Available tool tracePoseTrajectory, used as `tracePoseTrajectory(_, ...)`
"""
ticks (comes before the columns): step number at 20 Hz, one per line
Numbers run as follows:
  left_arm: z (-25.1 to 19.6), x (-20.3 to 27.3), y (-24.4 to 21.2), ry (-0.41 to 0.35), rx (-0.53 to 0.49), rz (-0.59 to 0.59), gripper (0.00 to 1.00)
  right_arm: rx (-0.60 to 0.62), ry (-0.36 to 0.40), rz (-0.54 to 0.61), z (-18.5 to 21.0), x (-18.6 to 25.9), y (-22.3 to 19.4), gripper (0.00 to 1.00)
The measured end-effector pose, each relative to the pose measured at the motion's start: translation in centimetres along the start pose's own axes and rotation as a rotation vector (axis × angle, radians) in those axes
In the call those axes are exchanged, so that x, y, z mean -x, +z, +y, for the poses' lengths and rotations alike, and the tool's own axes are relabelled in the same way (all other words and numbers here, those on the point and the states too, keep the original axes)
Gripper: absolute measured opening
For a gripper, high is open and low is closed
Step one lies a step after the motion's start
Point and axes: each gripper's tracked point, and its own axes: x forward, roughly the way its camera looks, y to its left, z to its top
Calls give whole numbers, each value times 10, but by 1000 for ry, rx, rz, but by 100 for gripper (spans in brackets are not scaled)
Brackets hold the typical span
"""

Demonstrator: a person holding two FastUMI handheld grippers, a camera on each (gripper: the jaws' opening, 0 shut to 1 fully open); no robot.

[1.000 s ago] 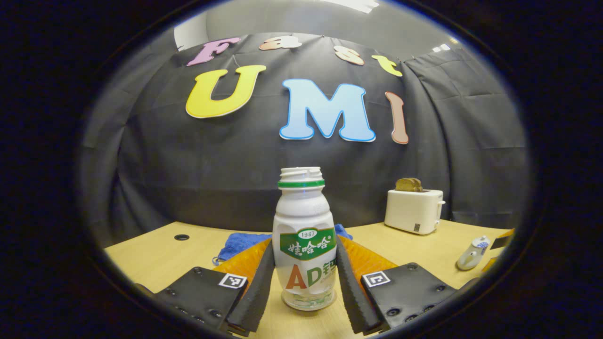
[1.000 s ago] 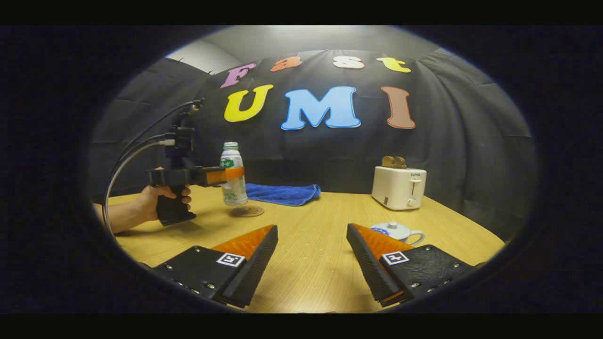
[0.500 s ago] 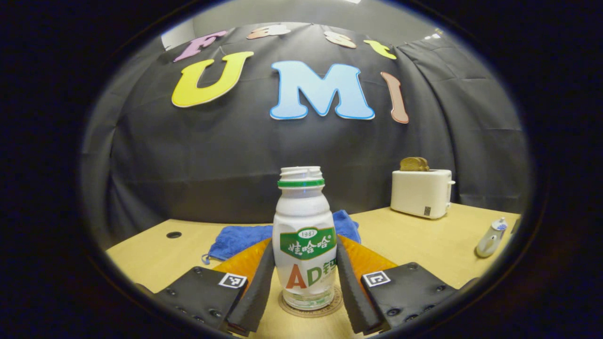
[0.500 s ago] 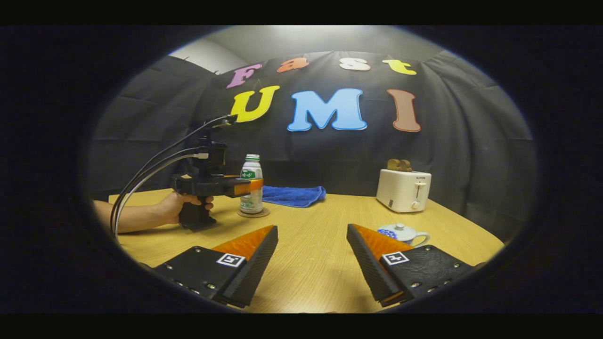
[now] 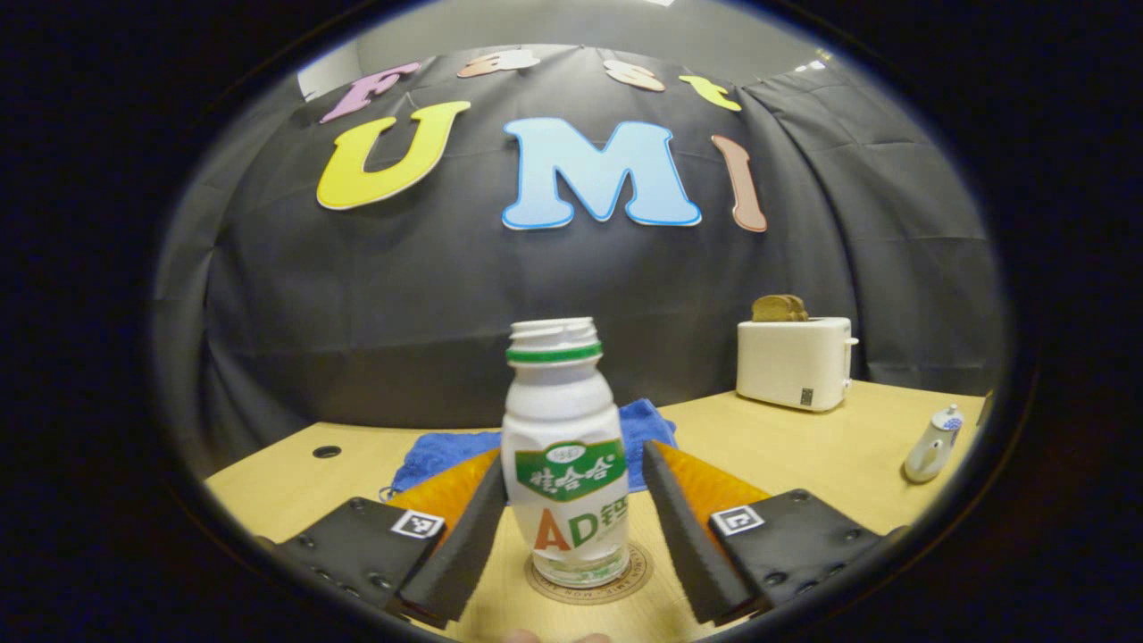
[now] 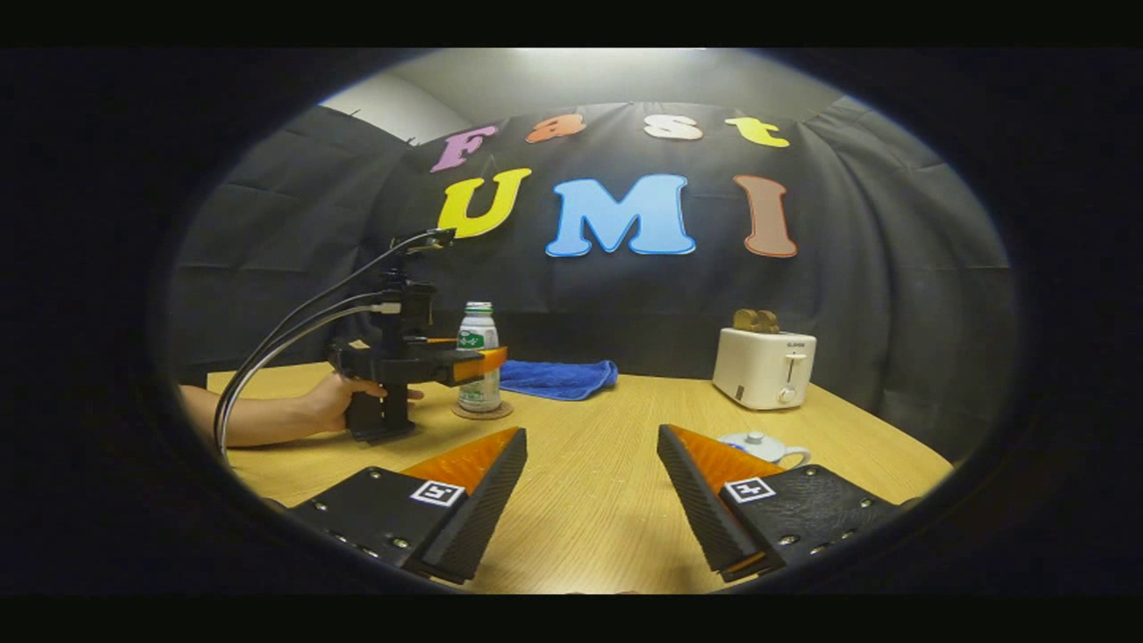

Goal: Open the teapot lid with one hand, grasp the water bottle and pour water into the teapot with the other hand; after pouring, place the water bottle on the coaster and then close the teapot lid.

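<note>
A hand holds the left hand-held gripper by the far left side of the counter. The water bottle stands upright on the coaster, right between this gripper's fingers. The left finger sits against the bottle. The right finger has a little gap, so the bottle stands on its own and is not squeezed. The bottle has no cap on, so it needs to stay straight.

A blue towel lies by the far edge.

The right hand-held gripper is wide and holds nothing. The teapot sits just behind its right finger, near the right edge, with its lid on. This could be before pouring or after it is all done.
</note>
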Motion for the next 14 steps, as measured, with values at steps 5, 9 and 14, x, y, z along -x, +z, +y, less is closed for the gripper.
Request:
tracePoseTrajectory(5, 3, 19, 15, 29, 0, -32, 99, -3, 2, -2, 0, 2, 2, 90)
tracePoseTrajectory(9, 6, 65, 30, 75, -6, -50, 94, -5, -2, -47, 3, 11, 25, 90)
tracePoseTrajectory(14, -33, 199, 46, 112, 21, -103, 100, -45, -81, -88, 16, 9, 49, 90)
